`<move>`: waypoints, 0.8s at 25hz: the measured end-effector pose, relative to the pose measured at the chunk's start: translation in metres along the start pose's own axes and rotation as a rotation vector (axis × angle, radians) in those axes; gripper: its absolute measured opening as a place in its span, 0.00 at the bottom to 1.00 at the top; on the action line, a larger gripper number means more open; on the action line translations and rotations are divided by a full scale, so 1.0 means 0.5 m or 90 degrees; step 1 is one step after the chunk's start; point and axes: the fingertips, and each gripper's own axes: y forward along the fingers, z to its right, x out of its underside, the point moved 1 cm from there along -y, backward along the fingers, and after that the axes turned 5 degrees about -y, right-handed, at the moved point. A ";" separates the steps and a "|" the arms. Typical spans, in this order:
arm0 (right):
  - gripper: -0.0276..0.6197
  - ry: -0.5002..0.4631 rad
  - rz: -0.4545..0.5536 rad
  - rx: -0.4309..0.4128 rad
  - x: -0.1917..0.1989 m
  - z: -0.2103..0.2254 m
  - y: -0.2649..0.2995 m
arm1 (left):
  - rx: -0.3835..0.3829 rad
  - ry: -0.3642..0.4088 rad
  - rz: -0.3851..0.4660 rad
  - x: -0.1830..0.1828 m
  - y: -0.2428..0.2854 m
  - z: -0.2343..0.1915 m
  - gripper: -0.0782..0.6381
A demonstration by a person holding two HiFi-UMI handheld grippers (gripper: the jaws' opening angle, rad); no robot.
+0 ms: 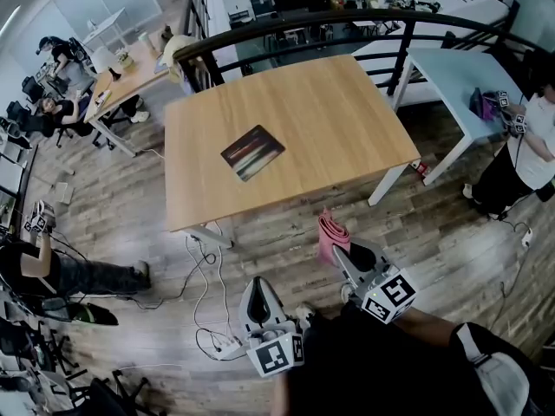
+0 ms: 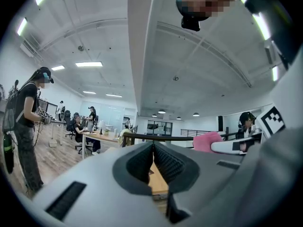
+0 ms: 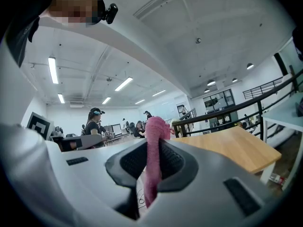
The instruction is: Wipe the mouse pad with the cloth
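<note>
Between the ribbed pads of the right claw (image 3: pixel 152 160) a pink cloth (image 3: pixel 155 129) is gripped. It is pinched upright, with its folded top standing above the jaw tips and its lower end hanging down behind them. The left claw (image 2: pixel 153 151) is held closed, its pads pressed together with nothing between them.

From the head view both claws are seen low in the picture, close to the person's body. They are held over the wooden floor (image 1: pixel 130 206), short of the near edge of the counter (image 1: pixel 347 128). The right claw is nearer that edge, and the left one is lower and to its left.

The mouse pad (image 1: pixel 252 152) is laid flat on the light wooden counter, left of its middle and turned at an angle to the edges. It is dark, with reddish and pale streaks. It is well apart from both claws and is not touched by the cloth.

A black railing (image 1: pixel 295 22) is seen along the far side of the counter, and a pale blue table (image 1: pixel 460 72) is placed to the right. Seated people (image 1: pixel 54 109) are seen at desks farther off on the left.
</note>
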 end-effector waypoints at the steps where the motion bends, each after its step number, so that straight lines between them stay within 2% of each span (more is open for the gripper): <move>1: 0.13 -0.001 -0.002 0.004 0.000 -0.006 0.005 | 0.002 -0.001 -0.001 -0.001 -0.001 -0.010 0.14; 11: 0.13 -0.006 -0.004 0.057 0.019 -0.055 0.063 | 0.041 -0.006 -0.022 0.011 0.008 -0.117 0.14; 20: 0.13 0.002 -0.009 0.072 0.014 -0.017 0.168 | 0.042 -0.014 -0.041 0.012 0.095 -0.177 0.14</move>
